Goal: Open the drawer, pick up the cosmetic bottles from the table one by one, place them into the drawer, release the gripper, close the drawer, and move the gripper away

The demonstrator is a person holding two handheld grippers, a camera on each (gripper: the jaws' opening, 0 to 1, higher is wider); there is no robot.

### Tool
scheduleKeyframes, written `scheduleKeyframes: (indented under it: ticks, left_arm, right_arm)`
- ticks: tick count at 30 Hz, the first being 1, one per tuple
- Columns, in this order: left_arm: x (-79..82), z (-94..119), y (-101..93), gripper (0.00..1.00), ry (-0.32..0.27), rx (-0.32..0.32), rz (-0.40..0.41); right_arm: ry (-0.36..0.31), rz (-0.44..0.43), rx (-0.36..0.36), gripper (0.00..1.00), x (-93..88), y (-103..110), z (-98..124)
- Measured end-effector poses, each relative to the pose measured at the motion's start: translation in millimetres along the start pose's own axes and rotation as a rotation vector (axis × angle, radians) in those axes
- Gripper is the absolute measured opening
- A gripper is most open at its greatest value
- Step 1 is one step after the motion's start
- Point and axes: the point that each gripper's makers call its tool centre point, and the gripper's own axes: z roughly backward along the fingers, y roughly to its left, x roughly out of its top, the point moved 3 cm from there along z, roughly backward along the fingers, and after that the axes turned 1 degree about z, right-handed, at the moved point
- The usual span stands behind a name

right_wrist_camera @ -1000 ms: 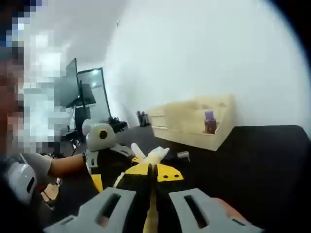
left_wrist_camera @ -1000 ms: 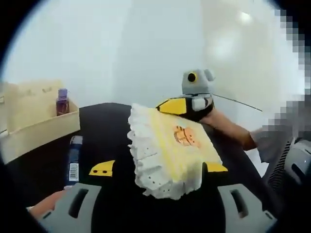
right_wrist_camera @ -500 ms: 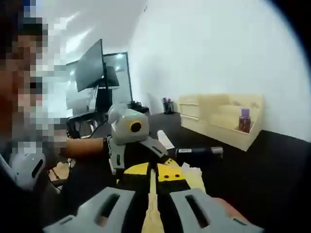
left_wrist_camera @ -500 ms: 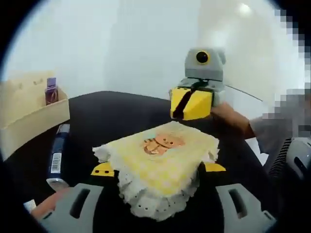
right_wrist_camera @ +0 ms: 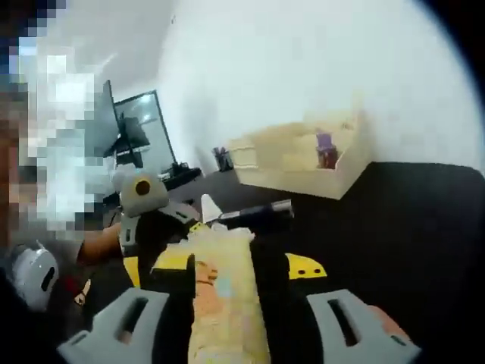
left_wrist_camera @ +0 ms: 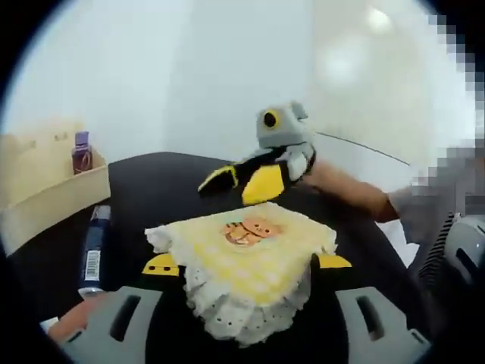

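We see a black tabletop (left_wrist_camera: 167,189) under both views. The right gripper view w/ its wider room adds a monitor (right_wrist_camera: 132,133) and a cup of pens (right_wrist_camera: 221,159) at the far edge; the left gripper view adds a person's forearm (left_wrist_camera: 348,193) behind the right tongs.

Wooden drawer box (right_wrist_camera: 303,163) sits open at the tabletop's back by the wall, seen at left in the left gripper view (left_wrist_camera: 45,197). One purple-capped bottle (right_wrist_camera: 326,152) stands upright inside it, well apart from both tongs; also visible from the left gripper view (left_wrist_camera: 81,152).

Yellow lace-edged cloth (left_wrist_camera: 246,265) lies between the left tongs (left_wrist_camera: 246,263), which are spread wide w/ the cloth spanning the gap. In the right gripper view the same cloth (right_wrist_camera: 223,292) runs up between the right tongs (right_wrist_camera: 242,265), also spread apart; whether they touch it we can't tell. From the left gripper view the right tongs (left_wrist_camera: 242,180) hover just above the cloth's far edge.

Dark tube (left_wrist_camera: 94,250) w/ barcode lies flat on the tabletop, left of the left tongs, between them and the box; in the right gripper view (right_wrist_camera: 254,214) it's just past the cloth.
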Motion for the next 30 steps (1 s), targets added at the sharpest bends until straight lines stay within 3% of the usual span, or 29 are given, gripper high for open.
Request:
scheduleKeyframes:
  ticks: [3,6,9,14,18,25,30]
  left_arm:
    - [3.2,1.4,-1.2,0.62,-0.016,-0.004,-0.027]
    - [4.6,1.7,-1.9,0.62,-0.023,-0.003,-0.039]
    - [1.7,-0.9,-2.0,0.61,-0.008,0.006,-0.053]
    - [4.4,1.7,-2.4,0.58,-0.025,-0.001,-0.044]
    - [7.6,4.4,0.4,0.55,-0.037,0.001,-0.031]
    - [6.9,1.8,-5.2,0.64,-0.055,-0.026,0.036]
    - [15.5,5.8,-11.8,0.64,-0.103,-0.096,0.094]
  right_arm:
    - [0.052,-0.012,0.051,0.47,-9.3,9.2,-14.8]
    - [0.100,-0.083,0.094,0.48,-13.9,11.4,-19.6]
    - [0.101,-0.081,0.101,0.40,-9.8,9.9,-12.6]
    - [0.046,-0.063,0.103,0.30,1.4,12.9,-4.0]
    - [-0.030,-0.115,0.173,0.29,20.9,21.1,4.9]
    - [-0.092,-0.088,0.246,0.29,30.1,60.2,4.7]
    - [-0.104,-0.060,0.287,0.29,32.2,79.3,3.5]
